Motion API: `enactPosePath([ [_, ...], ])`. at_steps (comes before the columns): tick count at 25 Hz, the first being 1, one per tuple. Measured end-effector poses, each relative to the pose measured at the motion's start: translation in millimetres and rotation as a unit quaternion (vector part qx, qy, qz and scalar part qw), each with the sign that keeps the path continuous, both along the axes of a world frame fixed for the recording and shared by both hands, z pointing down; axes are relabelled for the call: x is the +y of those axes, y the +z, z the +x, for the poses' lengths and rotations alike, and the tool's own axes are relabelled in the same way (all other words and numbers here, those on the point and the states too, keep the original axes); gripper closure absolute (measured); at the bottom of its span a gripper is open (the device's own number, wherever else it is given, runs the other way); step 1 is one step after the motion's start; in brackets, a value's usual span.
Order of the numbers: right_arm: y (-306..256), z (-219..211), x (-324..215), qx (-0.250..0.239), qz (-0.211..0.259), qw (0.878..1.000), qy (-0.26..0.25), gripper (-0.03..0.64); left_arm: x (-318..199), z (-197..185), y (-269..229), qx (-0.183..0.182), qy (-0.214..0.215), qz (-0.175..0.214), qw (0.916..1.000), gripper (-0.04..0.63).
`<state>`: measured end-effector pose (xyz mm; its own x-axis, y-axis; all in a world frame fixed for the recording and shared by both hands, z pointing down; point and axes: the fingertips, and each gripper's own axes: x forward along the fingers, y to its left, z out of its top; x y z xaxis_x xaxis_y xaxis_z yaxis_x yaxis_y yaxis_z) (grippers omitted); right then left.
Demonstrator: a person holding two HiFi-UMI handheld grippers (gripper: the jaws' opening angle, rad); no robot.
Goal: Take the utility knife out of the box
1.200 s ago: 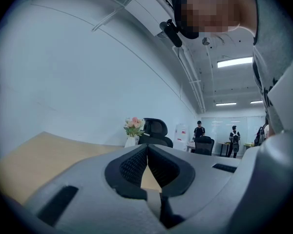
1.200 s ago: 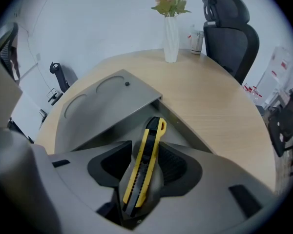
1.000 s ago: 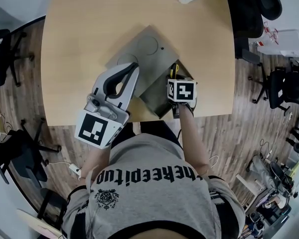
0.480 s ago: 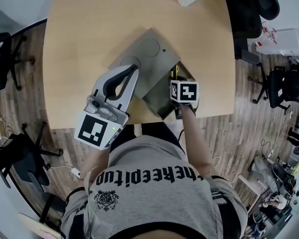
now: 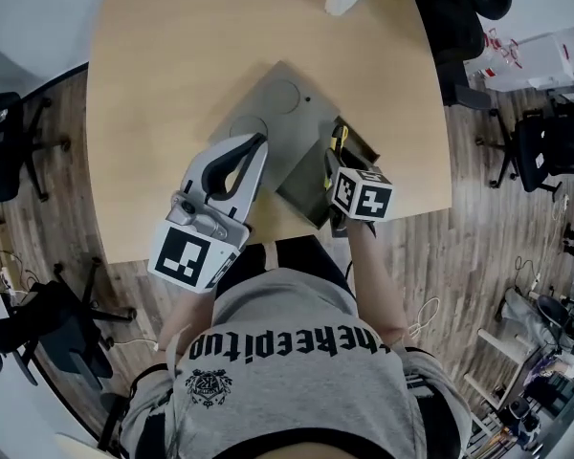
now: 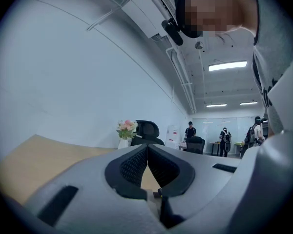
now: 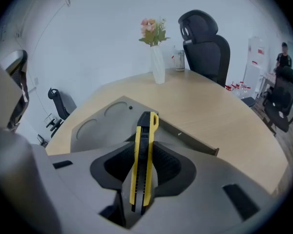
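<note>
Utility knife (image 7: 143,155), yellow and black, is clamped in the right gripper (image 7: 145,146). Its jaws have just been closing with the knife between them, and the pads are seen pressed on both flat sides. The grip is taken on the knife's lower half. The upper half sticks out past the jaw tips, pointing toward the far side.

In the head view the knife is held over the open grey box (image 5: 301,199), at the near right part of the table (image 5: 172,46). Whether its lower end is fully clear of the box rim cannot be told. The box lid (image 5: 277,108) is folded back flat to the far left of the box.

Left gripper (image 6: 147,149) is held level over the near edge of the lid. Its jaws are together at the tips, with nothing between them. Contact with the lid cannot be confirmed.

Handling, judged: the knife is taken to be light and stiff, with smooth plastic sides that may slip. The ridged black slider strip should give some bite. A mid-body hold across the flat sides is preferred. With the long end overhanging, pivoting in the pads is possible. Blade state is not readable, so the tip end is to be kept away from.
</note>
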<state>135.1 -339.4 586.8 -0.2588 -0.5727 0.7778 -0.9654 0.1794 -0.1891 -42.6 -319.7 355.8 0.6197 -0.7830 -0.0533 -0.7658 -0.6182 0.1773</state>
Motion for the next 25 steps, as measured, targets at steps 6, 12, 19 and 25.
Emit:
enactPosePath([
  [6, -36, -3, 7, -0.03, 0.064, 0.997, 0.022, 0.5, 10, 13, -7, 0.0, 0.039, 0.015, 0.9991, 0.577],
  [12, -69, 2, 22, -0.053, 0.112, 0.991, 0.046, 0.5, 24, 28, -16, -0.002, 0.075, 0.026, 0.9968, 0.577],
  [19, -99, 0, 48, -0.068, 0.16, 0.983, 0.059, 0.499, 47, 38, -23, -0.004, 0.106, 0.037, 0.9937, 0.577],
  [25, -125, -1, 70, -0.068, 0.202, 0.975, 0.065, 0.5, 65, 42, -28, -0.008, 0.128, 0.047, 0.9907, 0.577],
])
